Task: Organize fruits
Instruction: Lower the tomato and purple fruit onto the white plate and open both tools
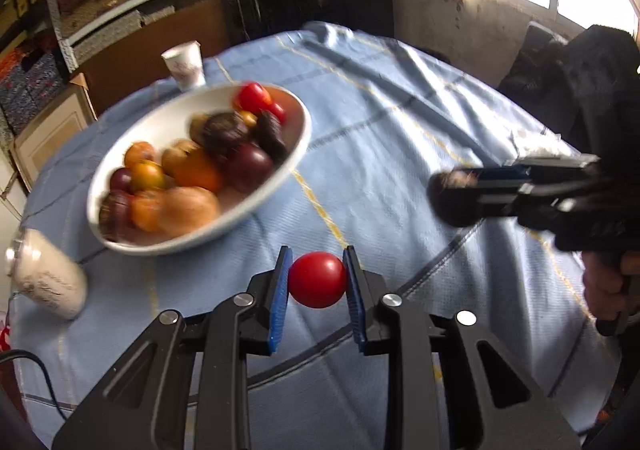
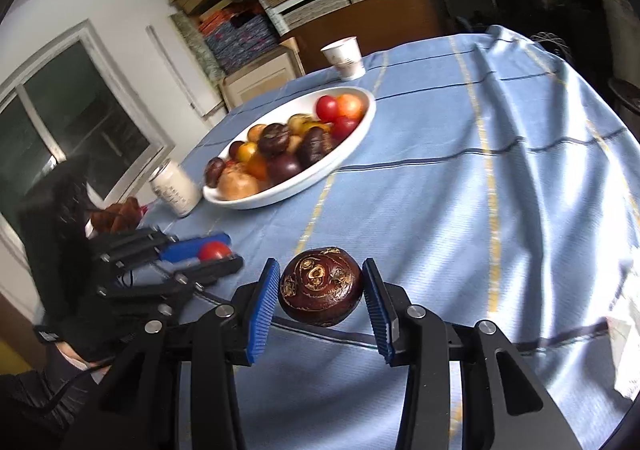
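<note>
Left hand-held gripper [image 1: 316, 282] pinching a red tomato [image 1: 317, 279]; right hand-held gripper [image 2: 320, 290] pinching a dark brown fruit [image 2: 321, 286], possibly a mangosteen. Both lifted off the tabletop [image 2: 460, 189], likely bound for the white bowl [image 2: 360, 129] of fruit.

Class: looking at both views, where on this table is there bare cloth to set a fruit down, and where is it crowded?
Free: the blue tablecloth right of the white bowl, out to the table's edge. Crowded: the bowl, heaped with fruit, with a paper cup behind it and a white jar beside it.
</note>
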### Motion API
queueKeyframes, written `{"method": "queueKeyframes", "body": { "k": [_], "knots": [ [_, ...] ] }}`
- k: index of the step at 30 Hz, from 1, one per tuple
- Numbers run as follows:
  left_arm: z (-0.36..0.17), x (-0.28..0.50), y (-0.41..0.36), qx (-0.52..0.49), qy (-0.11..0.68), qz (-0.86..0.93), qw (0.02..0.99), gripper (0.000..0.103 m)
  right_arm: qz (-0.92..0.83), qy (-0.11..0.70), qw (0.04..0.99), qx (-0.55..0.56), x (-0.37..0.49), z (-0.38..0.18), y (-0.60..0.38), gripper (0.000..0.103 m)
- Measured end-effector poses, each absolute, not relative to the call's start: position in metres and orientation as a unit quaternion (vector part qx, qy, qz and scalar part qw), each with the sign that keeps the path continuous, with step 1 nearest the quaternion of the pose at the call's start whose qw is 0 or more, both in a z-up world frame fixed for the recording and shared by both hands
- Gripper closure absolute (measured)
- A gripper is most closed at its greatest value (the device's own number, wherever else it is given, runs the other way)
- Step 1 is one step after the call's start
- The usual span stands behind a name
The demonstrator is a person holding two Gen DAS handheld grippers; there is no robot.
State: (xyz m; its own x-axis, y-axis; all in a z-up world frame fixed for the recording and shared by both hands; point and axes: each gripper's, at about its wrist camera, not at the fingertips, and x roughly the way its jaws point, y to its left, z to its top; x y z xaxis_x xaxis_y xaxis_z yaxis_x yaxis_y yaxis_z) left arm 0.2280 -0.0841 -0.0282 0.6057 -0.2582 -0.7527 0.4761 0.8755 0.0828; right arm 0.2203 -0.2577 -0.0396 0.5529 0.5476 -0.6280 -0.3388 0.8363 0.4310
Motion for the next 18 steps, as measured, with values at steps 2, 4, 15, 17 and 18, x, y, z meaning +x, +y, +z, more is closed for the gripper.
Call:
{"method": "queueKeyframes", "body": {
  "k": [2, 4, 15, 17, 18],
  "knots": [
    [-0.014, 0.231, -0.067, 0.130, 0.382, -0.198, 0.893, 0.078, 0.272, 0.394, 0.869, 0.126, 0.226, -0.029, -0.245, 0.060],
    [0.000, 0.241, -0.046, 0.116, 0.373, -0.174, 0.904, 0.078, 0.283, 0.381, 0.872, 0.120, 0.234, -0.016, -0.235, 0.060],
    [0.044, 0.336, 0.015, 0.002, 0.361, -0.107, 0.926, 0.078, 0.287, 0.338, 0.891, 0.102, 0.327, 0.023, -0.180, 0.060],
    [0.045, 0.353, 0.012, -0.002, 0.361, -0.104, 0.927, 0.078, 0.277, 0.339, 0.894, 0.093, 0.350, 0.023, -0.170, 0.060],
    [0.044, 0.365, 0.011, -0.002, 0.362, -0.099, 0.927, 0.078, 0.275, 0.343, 0.894, 0.090, 0.359, 0.022, -0.167, 0.060]
  ]
}}
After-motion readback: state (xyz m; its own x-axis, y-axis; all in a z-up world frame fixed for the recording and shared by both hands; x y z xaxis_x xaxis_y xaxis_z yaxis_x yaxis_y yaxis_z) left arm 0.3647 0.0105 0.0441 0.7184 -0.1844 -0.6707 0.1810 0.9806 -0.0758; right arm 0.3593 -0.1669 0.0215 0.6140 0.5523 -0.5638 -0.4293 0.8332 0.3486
